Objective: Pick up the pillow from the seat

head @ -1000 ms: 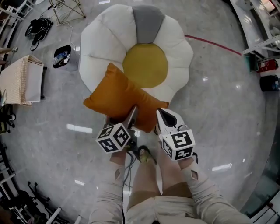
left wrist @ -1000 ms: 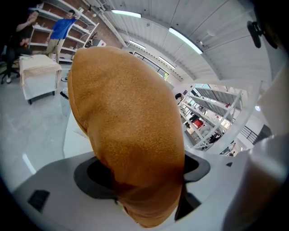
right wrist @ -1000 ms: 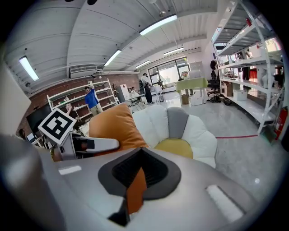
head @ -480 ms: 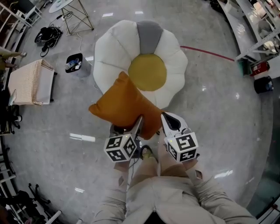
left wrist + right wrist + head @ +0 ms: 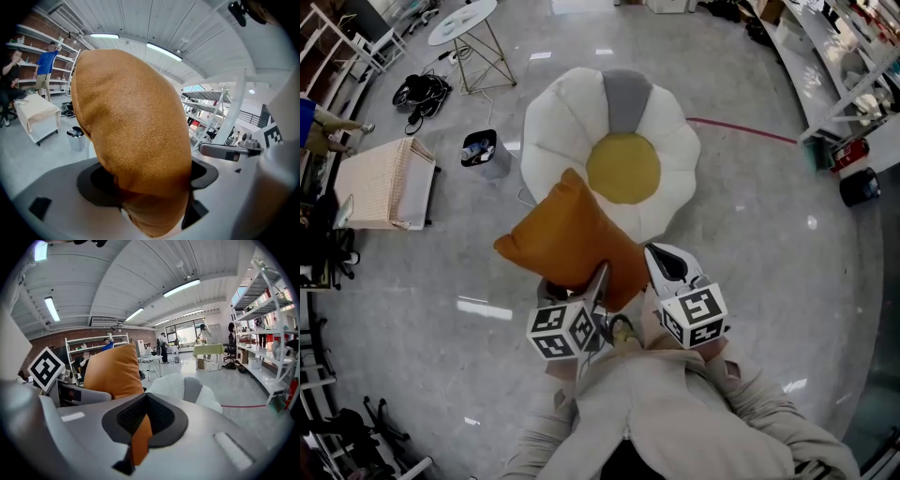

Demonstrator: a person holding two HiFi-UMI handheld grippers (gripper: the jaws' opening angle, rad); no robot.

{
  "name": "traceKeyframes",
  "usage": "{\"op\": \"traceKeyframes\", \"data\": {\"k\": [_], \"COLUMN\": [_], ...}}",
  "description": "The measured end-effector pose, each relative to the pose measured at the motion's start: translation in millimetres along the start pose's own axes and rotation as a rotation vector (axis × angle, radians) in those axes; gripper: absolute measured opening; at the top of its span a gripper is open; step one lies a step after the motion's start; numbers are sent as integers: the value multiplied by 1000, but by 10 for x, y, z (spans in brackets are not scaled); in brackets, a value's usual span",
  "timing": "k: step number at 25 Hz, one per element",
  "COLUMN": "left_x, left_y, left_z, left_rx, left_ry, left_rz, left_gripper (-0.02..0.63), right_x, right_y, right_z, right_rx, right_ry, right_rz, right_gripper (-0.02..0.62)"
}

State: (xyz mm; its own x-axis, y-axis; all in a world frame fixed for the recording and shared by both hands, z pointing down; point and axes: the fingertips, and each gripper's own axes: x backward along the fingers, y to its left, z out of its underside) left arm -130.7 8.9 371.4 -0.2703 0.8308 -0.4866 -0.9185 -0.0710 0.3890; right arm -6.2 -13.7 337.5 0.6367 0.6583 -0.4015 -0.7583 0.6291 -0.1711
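Two grippers on one cushion. Head view: the pillow (image 5: 572, 234), burnt orange and squarish with pointed corners, hangs just ahead of both tools. The left gripper (image 5: 598, 281) takes its near edge, and the right gripper (image 5: 654, 258) has the corner just to the right of that. Beyond the jaw tips lies the seat (image 5: 558, 122), a flower-shaped floor cushion of plump white petals, one grey petal and a round yellow centre (image 5: 623, 167). The pillow's far part overlaps the nearest petal (whether they touch cannot be told from here). Left gripper view: jaws stand wide yet loaded, clamped on a thick fold of the pillow that bulges up past them and fills most of the view. The cloth reads as a fine napped, suede-like weave, soft and well stuffed. Right gripper view: jaws nearly together, pinching a thin flat strip of the orange fabric, likely the seam edge. The rest of the pillow stands upright just left of this tool, with the seat low and farther ahead. Judgement: grasp made, lift in hand, pillow apparently clear of the seat. The next move calls for raising both tools together at the same spacing, since the thin right-hand pinch could slip if the cloth is pulled taut.
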Motion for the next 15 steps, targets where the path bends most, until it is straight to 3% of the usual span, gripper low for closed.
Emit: {"op": "traceKeyframes", "data": {"k": [7, 15], "left_x": [406, 676], "left_y": [50, 79], "left_z": [-80, -37], "left_rx": [-37, -35], "left_ry": [-33, -58], "left_rz": [-11, -19], "left_gripper": [413, 414], "right_x": [168, 311], "right_y": [404, 584], "right_z": [-119, -112], "right_rx": [53, 73], "right_ry": [-28, -48], "right_rz": [-36, -57], "right_gripper": [-2, -2]}}
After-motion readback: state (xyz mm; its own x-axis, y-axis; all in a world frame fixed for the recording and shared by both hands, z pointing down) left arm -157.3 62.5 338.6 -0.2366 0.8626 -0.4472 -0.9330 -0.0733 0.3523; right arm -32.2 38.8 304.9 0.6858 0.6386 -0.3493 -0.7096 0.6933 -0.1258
